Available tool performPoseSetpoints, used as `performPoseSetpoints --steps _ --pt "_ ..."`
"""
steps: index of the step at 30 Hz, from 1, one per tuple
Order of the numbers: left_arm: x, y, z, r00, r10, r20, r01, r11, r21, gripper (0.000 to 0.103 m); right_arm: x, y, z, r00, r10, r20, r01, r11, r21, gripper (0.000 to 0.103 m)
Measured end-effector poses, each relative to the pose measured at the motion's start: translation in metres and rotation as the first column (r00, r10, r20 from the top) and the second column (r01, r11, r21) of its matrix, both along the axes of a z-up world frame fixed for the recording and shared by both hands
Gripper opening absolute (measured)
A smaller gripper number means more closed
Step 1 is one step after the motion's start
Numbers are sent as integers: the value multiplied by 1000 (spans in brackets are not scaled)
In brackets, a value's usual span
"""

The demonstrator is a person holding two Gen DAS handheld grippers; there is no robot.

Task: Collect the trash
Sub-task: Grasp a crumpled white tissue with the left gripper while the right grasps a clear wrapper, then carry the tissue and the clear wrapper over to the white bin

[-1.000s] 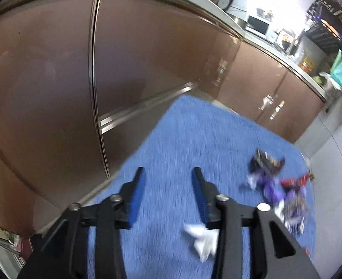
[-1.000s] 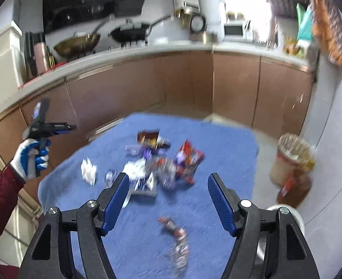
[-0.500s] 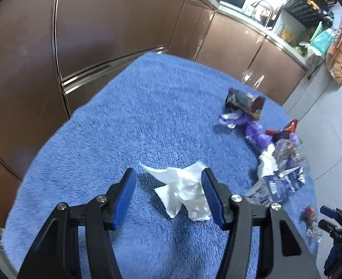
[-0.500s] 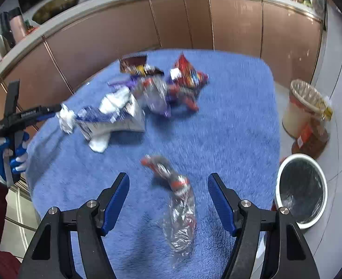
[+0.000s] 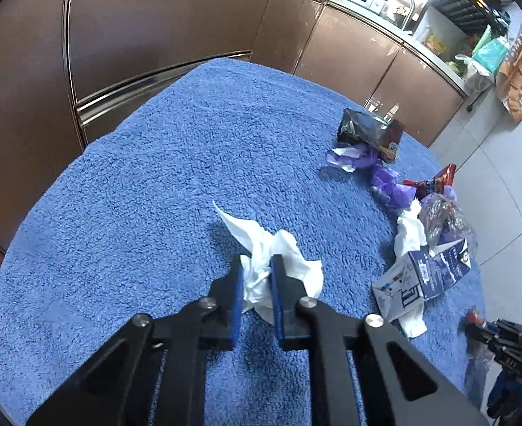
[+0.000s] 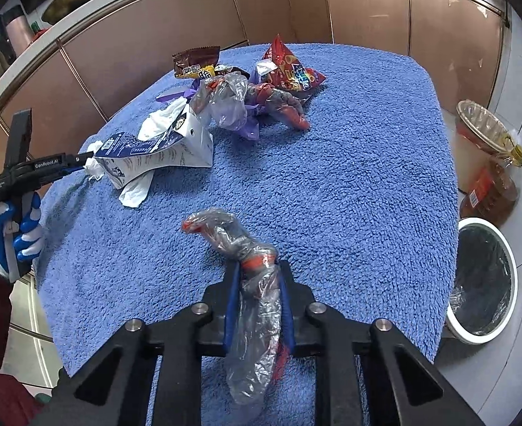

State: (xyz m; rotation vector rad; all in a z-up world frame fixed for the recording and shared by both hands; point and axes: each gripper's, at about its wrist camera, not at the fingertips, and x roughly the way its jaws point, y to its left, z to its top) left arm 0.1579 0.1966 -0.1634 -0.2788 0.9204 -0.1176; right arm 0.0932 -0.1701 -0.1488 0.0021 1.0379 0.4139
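Observation:
A blue towel-covered table point(image 5: 161, 184) carries scattered trash. My left gripper point(image 5: 257, 266) has its jaws closing, pressed onto a crumpled white tissue point(image 5: 289, 248). In the right wrist view, my right gripper point(image 6: 259, 269) is closing with its pads pinching a clear plastic wrapper with red bands point(image 6: 250, 266); the wrapper's crumpled end point(image 6: 211, 223) lies ahead on the towel point(image 6: 360, 163). A gloved hand holds the left gripper point(image 6: 80, 161) at the left by the tissue point(image 6: 92, 170).
A heap of litter lies beyond: a blue-and-white carton point(image 6: 161, 152), red snack bag point(image 6: 289, 67), brown packet point(image 6: 195, 64), clear and purple plastic point(image 6: 229, 106). A white bin with a black liner point(image 6: 481, 280) stands on the floor at right, near an oil bottle point(image 6: 491, 191). Brown cabinets point(image 5: 154, 21) border the table.
Both grippers came down to the table. The left jaws went from wide apart to closed on the tissue; the right jaws closed on the plastic wrapper.

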Motion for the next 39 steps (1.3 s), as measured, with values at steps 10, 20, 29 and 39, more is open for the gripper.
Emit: performPoseSetpoints --steps 10,20,29,39 --pt "-22 1 20 998 24 64 -24 1000 -1 5 -9 -1 13 999 10 47 -11 1000 19 16" --pt "-60 -2 70 983 6 183 -5 1000 -1 5 -23 -9 50 987 -32 155 26 999 45 16" --pt "-61 -79 127 937 -173 303 180 984 4 5 -29 -51 75 958 -171 232 159 985 72 16" --pt "-15 -260 131 835 -484 261 486 872 62 5 -30 -155 75 875 -419 242 417 907 65 16"
